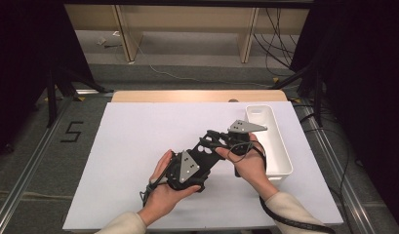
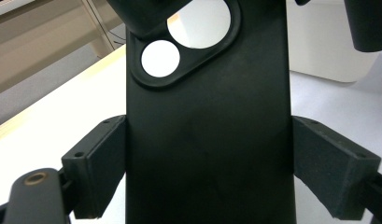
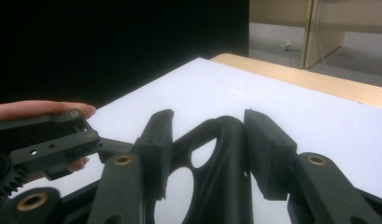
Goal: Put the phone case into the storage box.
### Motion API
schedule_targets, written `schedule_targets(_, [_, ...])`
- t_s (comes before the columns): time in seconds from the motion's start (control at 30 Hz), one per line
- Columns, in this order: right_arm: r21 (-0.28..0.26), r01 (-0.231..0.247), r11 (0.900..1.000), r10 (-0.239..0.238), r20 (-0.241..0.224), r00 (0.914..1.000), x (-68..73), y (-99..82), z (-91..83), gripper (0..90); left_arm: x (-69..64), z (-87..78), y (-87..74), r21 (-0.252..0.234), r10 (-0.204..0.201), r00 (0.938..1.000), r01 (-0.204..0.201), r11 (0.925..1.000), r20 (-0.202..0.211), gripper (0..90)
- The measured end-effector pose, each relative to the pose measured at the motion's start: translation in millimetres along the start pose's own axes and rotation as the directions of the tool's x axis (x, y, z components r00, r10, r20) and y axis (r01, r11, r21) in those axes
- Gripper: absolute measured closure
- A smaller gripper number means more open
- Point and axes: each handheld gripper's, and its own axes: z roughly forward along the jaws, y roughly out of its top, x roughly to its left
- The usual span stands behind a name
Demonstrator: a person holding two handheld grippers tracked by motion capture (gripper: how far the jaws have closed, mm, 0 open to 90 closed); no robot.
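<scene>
We see a flat black plate (image 1: 210,145) with round cut-outs held above the white tabletop (image 1: 129,146), between the middle of the tabletop and its right edge, clear of the surface as far as the high view lets us judge. The left gripper (image 1: 194,158) grips it from the person's side: in the left gripper view the black plate (image 2: 207,140) runs up between the two jaws, and both pads touch its long edges, so the jaws stand fairly wide but are clamped on the plate's width. The right gripper (image 1: 225,141) comes in from the right, near the far end of the plate, where the cut-outs are. In the right gripper view the plate's looped end (image 3: 216,158) sits between the jaws; the pad on the right of that view lies against it, while we cannot tell whether the other pad touches it or stands a little off. A white bin (image 1: 270,141) stands along the right edge of the tabletop, just beside the right hand (image 1: 250,163). The left hand (image 1: 163,187) wraps its gripper toward the near edge. A strip of bare wood (image 1: 197,96) shows along the far edge.
</scene>
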Motion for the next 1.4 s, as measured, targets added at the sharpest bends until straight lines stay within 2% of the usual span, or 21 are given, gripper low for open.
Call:
schedule_targets(0.27, [-0.008, -0.029, 0.9996, 0.028, -0.031, 0.9991, -0.8, 1.2, -1.8, 65.5, 1.3, 1.2, -1.2, 0.010, 0.011, 0.9999, -0.011, 0.9999, 0.002, 14.2])
schedule_targets(0.4, [-0.020, -0.055, 0.9983, 0.054, -0.072, 0.9959, -0.3, 2.6, -3.3, 71.4, 1.7, 2.6, -2.1, 0.013, 0.018, 0.9998, -0.018, 0.9997, 0.002, 14.1])
schedule_targets(0.5, [-0.017, -0.051, 0.9985, 0.049, -0.083, 0.9954, 1.4, 3.6, -4.1, 73.8, 1.6, 3.6, -3.0, 0.012, 0.024, 0.9997, -0.024, 0.9996, -0.003, 14.0])
schedule_targets(0.73, [-0.029, -0.067, 0.9974, 0.063, -0.102, 0.9928, 5.0, 5.5, -5.5, 76.7, 2.0, 4.2, -3.1, 0.005, 0.042, 0.9991, -0.042, 0.9991, -0.006, 13.6])
schedule_targets(0.9, [-0.031, -0.093, 0.9952, 0.089, -0.122, 0.9885, 6.4, 6.9, -6.8, 77.5, 4.0, 5.0, -2.6, 0.002, 0.045, 0.9988, -0.045, 0.9990, 0.018, 12.5])
schedule_targets(0.97, [-0.027, -0.083, 0.9962, 0.079, -0.126, 0.9889, 7.6, 8.5, -7.5, 77.9, 5.6, 3.7, -2.1, 0.009, 0.070, 0.9972, -0.070, 0.9975, 0.026, 14.5])
schedule_targets(1.0, [-0.021, -0.050, 0.9985, 0.047, -0.108, 0.9930, 8.5, 10.0, -8.5, 77.9, 6.6, 3.3, -2.0, 0.010, 0.072, 0.9963, -0.072, 0.9973, 0.047, 13.0])
schedule_targets(1.03, [-0.023, -0.037, 0.9990, 0.035, -0.101, 0.9943, 8.7, 11.5, -9.7, 77.8, 7.5, 2.7, -1.9, 0.010, 0.061, 0.9961, -0.062, 0.9980, 0.063, 10.1])
schedule_targets(1.13, [-0.030, -0.031, 0.9991, 0.027, -0.124, 0.9919, 7.0, 16.7, -14.1, 77.8, 10.6, -0.1, -2.0, 0.014, 0.026, 0.9938, -0.028, 0.9995, 0.108, 7.3])
schedule_targets(1.2, [-0.021, 0.007, 0.9998, -0.009, -0.129, 0.9915, 6.8, 21.2, -17.8, 77.8, 13.1, -2.7, -2.1, 0.006, -0.005, 0.9905, 0.004, 1.0000, 0.138, 6.6])
schedule_targets(1.27, [-0.004, 0.050, 0.9988, -0.050, -0.150, 0.9874, 6.9, 25.3, -20.4, 77.8, 17.0, -6.8, -1.8, -0.001, -0.020, 0.9869, 0.020, 0.9998, 0.160, 6.7])
schedule_targets(1.4, [0.042, 0.143, 0.9888, -0.133, -0.189, 0.9731, 7.2, 31.4, -24.4, 77.8, 24.5, -12.5, -2.0, -0.016, -0.033, 0.9833, 0.036, 0.9992, 0.179, 8.2])
